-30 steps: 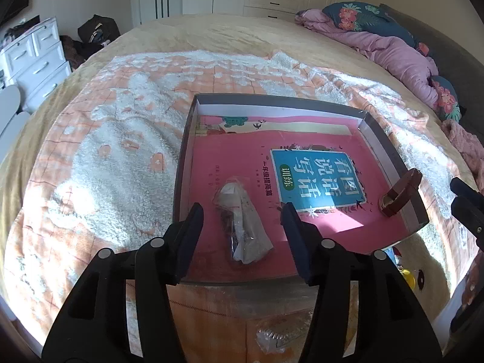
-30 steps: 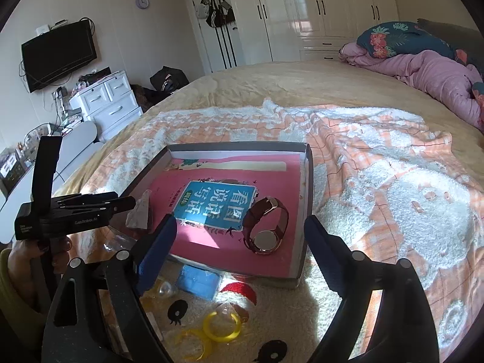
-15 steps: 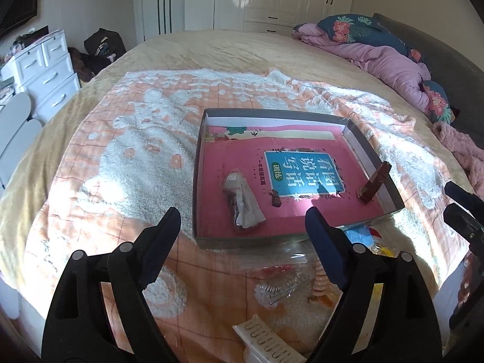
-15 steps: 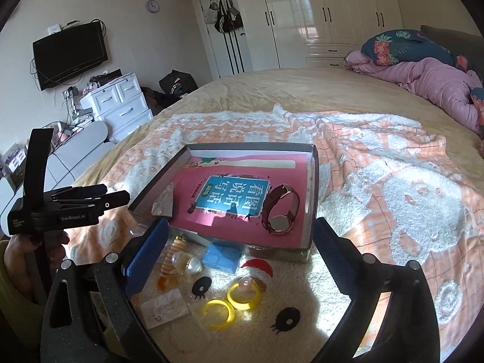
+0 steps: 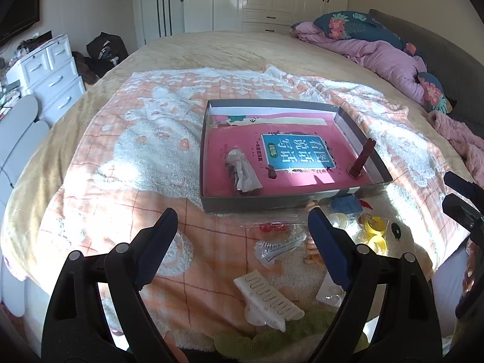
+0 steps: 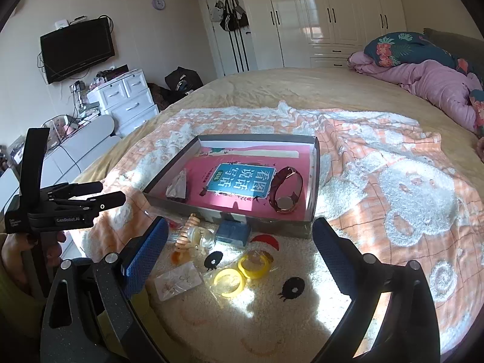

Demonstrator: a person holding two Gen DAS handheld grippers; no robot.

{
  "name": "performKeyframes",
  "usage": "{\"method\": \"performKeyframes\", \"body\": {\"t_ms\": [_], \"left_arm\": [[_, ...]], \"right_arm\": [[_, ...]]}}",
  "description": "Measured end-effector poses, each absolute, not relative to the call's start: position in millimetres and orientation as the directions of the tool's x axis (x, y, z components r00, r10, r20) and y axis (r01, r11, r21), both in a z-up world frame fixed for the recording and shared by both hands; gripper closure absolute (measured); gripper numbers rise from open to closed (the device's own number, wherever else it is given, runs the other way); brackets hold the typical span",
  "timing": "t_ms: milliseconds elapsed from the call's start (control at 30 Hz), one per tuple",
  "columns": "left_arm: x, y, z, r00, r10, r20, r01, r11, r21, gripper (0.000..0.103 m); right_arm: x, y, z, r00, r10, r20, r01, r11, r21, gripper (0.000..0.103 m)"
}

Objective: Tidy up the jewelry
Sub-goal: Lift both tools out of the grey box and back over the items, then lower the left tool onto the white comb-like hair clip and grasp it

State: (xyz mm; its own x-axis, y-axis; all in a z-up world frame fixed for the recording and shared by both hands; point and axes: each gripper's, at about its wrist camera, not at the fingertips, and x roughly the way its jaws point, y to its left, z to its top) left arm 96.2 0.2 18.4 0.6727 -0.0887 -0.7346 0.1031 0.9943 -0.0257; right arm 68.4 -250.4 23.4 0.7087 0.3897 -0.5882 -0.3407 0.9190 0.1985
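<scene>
A bed [image 6: 272,90] is carrying a peach-and-white blanket [image 6: 393,181]. Lying on it are a grey box [image 6: 230,208], and along the bed's near edge, yellow bangles [image 6: 242,272], a blue pad [image 6: 233,233] and a white comb [image 5: 266,296].

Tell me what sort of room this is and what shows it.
A bedroom, most likely: the work lies on a wide bed with a peach-and-white fleece blanket, a rumpled pink duvet sits at its head, and white built-in wardrobes line the far wall.
</scene>
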Motion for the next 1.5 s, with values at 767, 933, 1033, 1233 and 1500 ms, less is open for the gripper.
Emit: {"method": "performKeyframes", "body": {"t_ms": [767,933,1033,1233,1500], "left_arm": [[45,-11,15,0.657,-0.048,-0.753,0.110,0.993,0.033,0.022],[36,-13,8,0.639,-0.045,-0.768,0.118,0.992,0.040,0.022],[30,-13,1,0.624,-0.042,-0.780,0.123,0.991,0.045,0.022],[22,-7,-6,0.604,-0.036,-0.796,0.112,0.993,0.040,0.022],[22,7,-22,0.551,-0.091,-0.829,0.103,0.994,-0.040,0.030]], "right_arm": [[23,-254,11,0.664,0.409,-0.625,-0.361,0.908,0.211,0.008],[19,-252,5,0.648,0.409,-0.642,-0.365,0.907,0.209,0.008],[17,-251,0,0.637,0.406,-0.655,-0.364,0.908,0.209,0.008],[16,-249,-10,0.616,0.407,-0.674,-0.362,0.907,0.217,0.008],[20,-244,-21,0.589,0.414,-0.693,-0.366,0.902,0.228,0.008]]}}
